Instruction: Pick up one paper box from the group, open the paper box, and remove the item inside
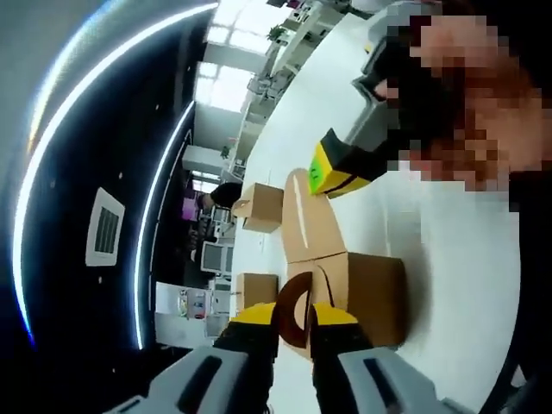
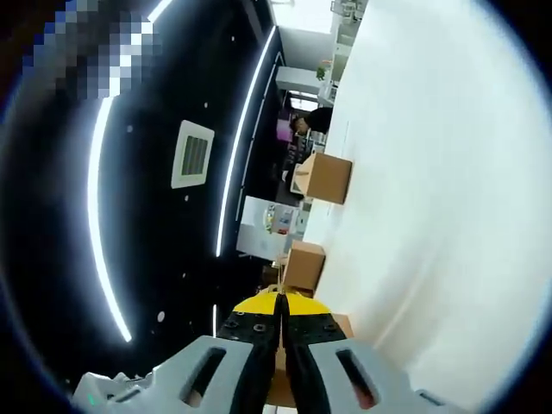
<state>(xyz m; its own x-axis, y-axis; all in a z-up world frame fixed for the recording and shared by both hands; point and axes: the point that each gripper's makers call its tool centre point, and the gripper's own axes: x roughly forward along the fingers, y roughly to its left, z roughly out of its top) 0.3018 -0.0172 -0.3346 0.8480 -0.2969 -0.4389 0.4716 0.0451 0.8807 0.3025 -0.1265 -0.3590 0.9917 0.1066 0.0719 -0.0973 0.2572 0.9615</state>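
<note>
An open brown paper box (image 1: 371, 297) lies on the white table (image 1: 448, 250). Its long lid flap (image 1: 304, 228) stands out from the body. My left gripper (image 1: 295, 315) is shut on a curved dark-brown tuck flap (image 1: 293, 304) at the box's mouth. My right gripper (image 1: 321, 177) comes in from the upper right and pinches the far end of the lid flap. In the right gripper view its jaws (image 2: 281, 315) are pressed together on a thin cardboard edge, with the box (image 2: 283, 384) just beneath. I cannot see what is inside the box.
Two more closed paper boxes (image 1: 263, 207) (image 1: 254, 289) sit further along the table, also seen as boxes (image 2: 323, 177) (image 2: 302, 263) in the right gripper view. A person (image 2: 315, 119) is at the far end. Both views are rolled; a dark ceiling with light strips is at the left.
</note>
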